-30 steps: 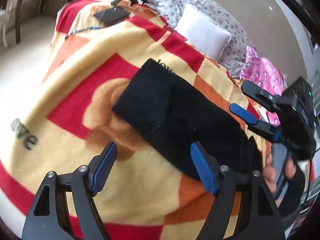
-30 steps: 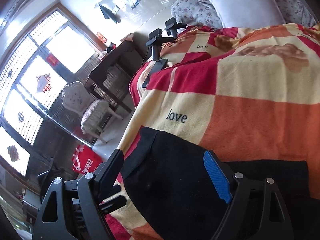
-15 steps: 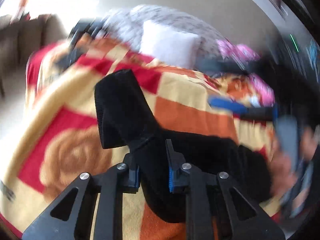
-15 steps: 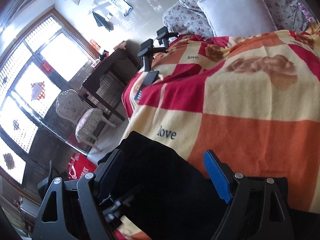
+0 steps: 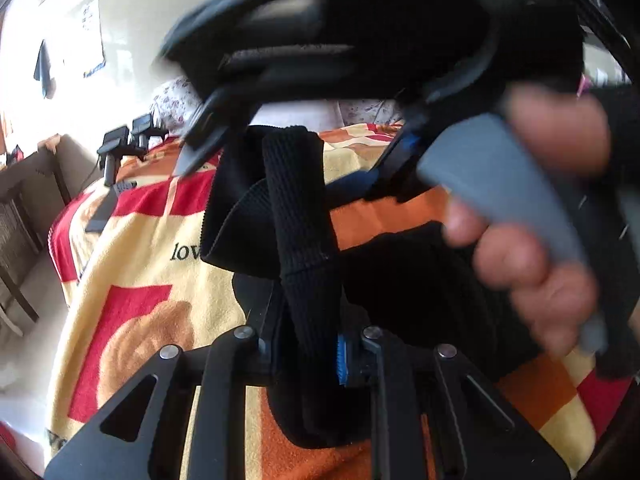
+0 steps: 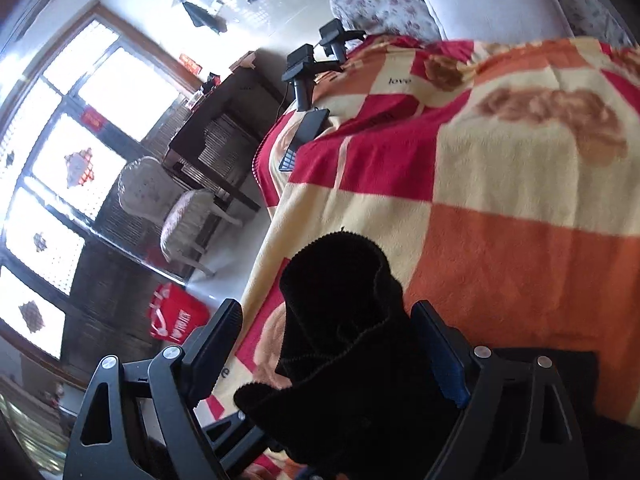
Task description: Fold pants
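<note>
Black pants (image 5: 296, 220) lie on a checked red, orange and cream blanket (image 5: 140, 280). My left gripper (image 5: 304, 352) is shut on a bunched edge of them, and a ribbed strip rises from its pads. Close above it, blurred, hangs my right gripper (image 5: 304, 148), held by a hand (image 5: 540, 240) on a grey handle. In the right wrist view the raised black pants (image 6: 340, 300) stand up between the jaws of my right gripper (image 6: 328, 320). These jaws are opening wide, and the pads do not press the cloth.
A black camera stand (image 6: 308, 72) sits at the blanket's (image 6: 500, 200) far corner, with a white pillow (image 6: 480, 0) behind. Left of the bed edge are a dark desk (image 6: 216, 120), a pale chair (image 6: 172, 216) and a red bag (image 6: 176, 316).
My left gripper shut on the pants' edge, rolled, and lifted the cloth toward the right gripper. The fold now rises between the right gripper's jaws, which has shifted slightly.
</note>
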A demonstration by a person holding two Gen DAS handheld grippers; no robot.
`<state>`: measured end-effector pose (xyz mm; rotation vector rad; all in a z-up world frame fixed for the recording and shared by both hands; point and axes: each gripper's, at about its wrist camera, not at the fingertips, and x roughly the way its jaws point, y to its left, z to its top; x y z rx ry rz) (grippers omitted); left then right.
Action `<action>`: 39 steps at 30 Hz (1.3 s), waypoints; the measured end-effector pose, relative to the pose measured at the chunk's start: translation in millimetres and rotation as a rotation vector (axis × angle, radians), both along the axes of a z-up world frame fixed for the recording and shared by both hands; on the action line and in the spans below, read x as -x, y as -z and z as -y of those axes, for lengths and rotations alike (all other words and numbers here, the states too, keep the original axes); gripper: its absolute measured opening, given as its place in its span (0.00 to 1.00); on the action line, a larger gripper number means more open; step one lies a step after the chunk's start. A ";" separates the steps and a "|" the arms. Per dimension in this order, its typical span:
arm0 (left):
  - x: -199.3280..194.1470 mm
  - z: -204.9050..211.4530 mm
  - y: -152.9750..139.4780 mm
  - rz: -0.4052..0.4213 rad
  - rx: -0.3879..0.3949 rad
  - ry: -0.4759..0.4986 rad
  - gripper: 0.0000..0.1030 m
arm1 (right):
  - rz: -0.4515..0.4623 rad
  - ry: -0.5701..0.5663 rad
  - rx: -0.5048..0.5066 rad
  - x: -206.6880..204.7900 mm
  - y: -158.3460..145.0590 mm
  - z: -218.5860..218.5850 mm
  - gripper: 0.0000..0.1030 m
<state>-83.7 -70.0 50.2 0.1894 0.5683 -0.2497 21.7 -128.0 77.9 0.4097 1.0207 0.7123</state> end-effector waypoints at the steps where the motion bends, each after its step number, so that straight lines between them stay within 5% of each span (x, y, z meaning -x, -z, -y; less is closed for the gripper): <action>1: 3.6 2.6 0.2 0.003 -0.017 0.017 0.17 | 0.010 -0.025 0.020 2.9 5.3 -4.9 0.82; 2: 8.3 5.4 -0.2 0.003 -0.030 0.041 0.18 | 0.025 -0.052 0.044 6.4 9.9 -8.6 0.75; 4: 19.8 8.5 -3.8 -0.026 -0.029 0.094 0.25 | 0.044 -0.031 0.045 10.5 18.0 -1.5 0.27; 7: 32.0 -2.9 -19.5 -0.058 0.036 0.180 0.29 | 0.059 0.009 -0.041 21.2 16.2 27.4 0.23; 12: 47.0 -32.1 -64.3 -0.001 0.168 0.191 0.58 | 0.178 0.102 -0.098 61.9 -18.3 94.6 0.21; 18: 27.5 -20.3 -59.3 -0.029 0.151 0.135 0.61 | 0.194 0.291 0.027 109.2 -20.1 186.5 0.22; 20: 9.3 -3.8 -41.8 -0.094 0.128 0.121 0.62 | 0.142 0.323 0.125 105.1 -1.0 198.6 0.34; 21: 3.9 7.0 -33.9 -0.128 0.110 0.120 0.62 | 0.099 0.364 0.215 103.3 10.3 204.1 0.49; 23: -2.4 21.2 -23.7 -0.174 0.095 0.155 0.62 | 0.056 0.428 0.337 111.6 22.0 218.0 0.51; 26: -6.9 35.8 -21.8 -0.168 0.059 0.149 0.62 | 0.114 0.488 0.209 137.2 4.8 242.4 0.51; 32: -22.8 59.6 -16.3 -0.177 0.020 0.117 0.69 | 0.218 0.329 0.174 135.8 -20.5 206.0 0.51; 39: -36.9 57.4 1.7 -0.236 0.070 0.086 0.76 | 0.187 0.251 0.446 180.2 29.9 170.6 0.49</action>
